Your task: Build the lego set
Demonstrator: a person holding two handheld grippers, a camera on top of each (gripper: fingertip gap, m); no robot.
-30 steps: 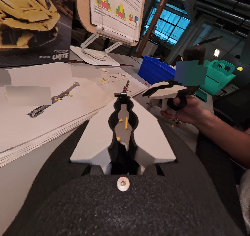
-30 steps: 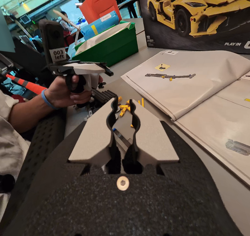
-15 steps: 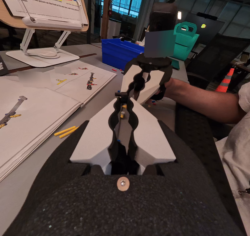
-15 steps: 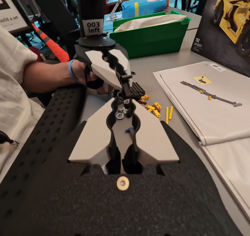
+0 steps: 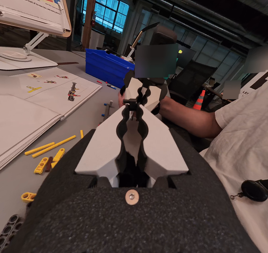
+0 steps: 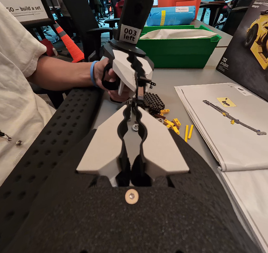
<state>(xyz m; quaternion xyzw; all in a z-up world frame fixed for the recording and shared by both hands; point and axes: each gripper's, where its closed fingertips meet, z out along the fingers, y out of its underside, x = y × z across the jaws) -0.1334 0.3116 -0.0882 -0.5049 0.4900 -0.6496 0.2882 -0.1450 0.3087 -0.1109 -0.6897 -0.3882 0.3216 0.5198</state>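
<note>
My left gripper [image 5: 131, 106] is shut on a small black lego pin piece [image 5: 129, 101] and holds it above the table. The pin sticks out sideways from the tips and also shows in the right wrist view [image 6: 145, 80]. My right gripper [image 6: 132, 109] faces the left one [image 6: 137, 89] tip to tip. Its jaws are nearly closed right at the held piece, and I cannot tell whether it grips anything. A long grey beam with blue pins [image 5: 107, 109] lies on the table below. Loose parts lie there too: black beams [image 6: 154, 101], yellow connectors [image 6: 172, 122] and yellow axles [image 6: 188, 133].
An open instruction booklet [image 6: 232, 130] lies beside the parts. A green bin [image 6: 181, 54] and the set's box [image 6: 249, 54] stand behind it. A blue bin [image 5: 107, 69] and a document stand [image 5: 29, 6] stand at the far side. A black perforated pad [image 6: 58, 122] edges the table by the person. Both grippers' tips are close together, under 4 cm apart.
Both grippers have turned toward each other and closed in until their tips meet. The right jaws have narrowed. The left still holds the black piece.
</note>
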